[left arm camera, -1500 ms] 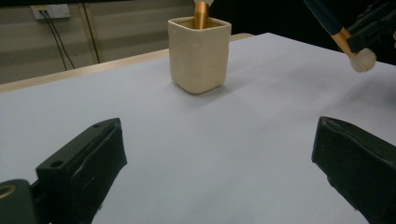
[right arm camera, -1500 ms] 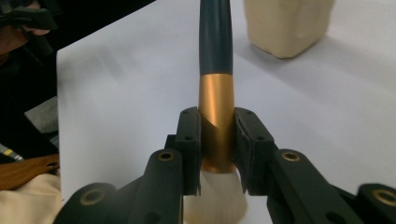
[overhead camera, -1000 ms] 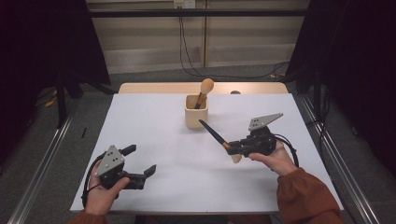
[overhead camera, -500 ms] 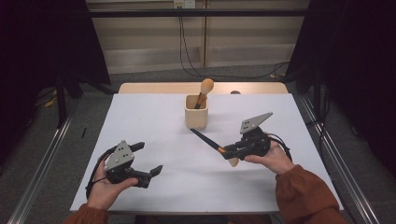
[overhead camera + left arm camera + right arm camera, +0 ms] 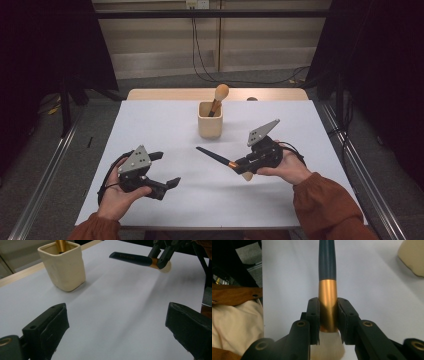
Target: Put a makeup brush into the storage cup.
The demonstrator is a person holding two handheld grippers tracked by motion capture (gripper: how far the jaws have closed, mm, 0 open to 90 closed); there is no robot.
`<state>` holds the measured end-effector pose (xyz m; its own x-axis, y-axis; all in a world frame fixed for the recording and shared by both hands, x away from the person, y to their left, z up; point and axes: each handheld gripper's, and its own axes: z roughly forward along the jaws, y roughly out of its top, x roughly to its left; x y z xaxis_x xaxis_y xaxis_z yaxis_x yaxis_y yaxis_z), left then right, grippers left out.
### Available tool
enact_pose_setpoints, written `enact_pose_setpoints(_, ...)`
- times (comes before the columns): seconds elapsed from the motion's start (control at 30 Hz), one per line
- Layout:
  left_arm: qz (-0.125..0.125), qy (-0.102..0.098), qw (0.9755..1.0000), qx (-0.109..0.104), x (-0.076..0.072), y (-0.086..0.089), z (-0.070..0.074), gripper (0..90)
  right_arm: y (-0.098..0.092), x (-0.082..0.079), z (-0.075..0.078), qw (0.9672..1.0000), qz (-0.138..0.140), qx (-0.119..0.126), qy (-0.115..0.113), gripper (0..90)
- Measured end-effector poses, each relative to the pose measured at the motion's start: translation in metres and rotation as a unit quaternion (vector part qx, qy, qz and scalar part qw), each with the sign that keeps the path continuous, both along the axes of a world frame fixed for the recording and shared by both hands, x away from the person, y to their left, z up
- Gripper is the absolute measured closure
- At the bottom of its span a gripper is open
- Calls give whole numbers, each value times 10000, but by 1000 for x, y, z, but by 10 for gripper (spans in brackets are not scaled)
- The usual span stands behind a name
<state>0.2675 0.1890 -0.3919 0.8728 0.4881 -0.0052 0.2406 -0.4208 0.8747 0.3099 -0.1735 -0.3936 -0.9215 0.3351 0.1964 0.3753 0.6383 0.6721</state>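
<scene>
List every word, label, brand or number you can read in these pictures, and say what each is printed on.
Brush handle: a line of small pale print along the dark handle, too blurred to read.
Cup: no print.
Brush in the cup: no print that can be made out.
Grey plates on the grippers: screw holes, no text.
No readable text anywhere.

Right gripper (image 5: 239, 166) clamped on a dark-handled brush (image 5: 216, 156), near the table's (image 5: 165, 120) right edge. Left gripper (image 5: 167, 170) gaping near the front-left corner. Cream cup (image 5: 210, 125) toward the back edge.
</scene>
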Motion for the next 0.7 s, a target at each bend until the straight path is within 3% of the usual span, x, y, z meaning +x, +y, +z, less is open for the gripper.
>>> enact_pose_setpoints(0.43, -405, 179, 9978, 487, 14, -20, 4, 56, 20, 7, 8, 9970, 432, -638, 23, 738)
enact_pose_setpoints(0.53, -475, 456, 9961, 584, 17, -23, 5, 54, 23, 9, 9, 9961, 465, -741, 81, 739)
enact_pose_setpoints(0.7, -547, 526, 9946, 711, 21, -27, 3, 54, 28, 12, 8, 9945, 537, -894, 120, 738)
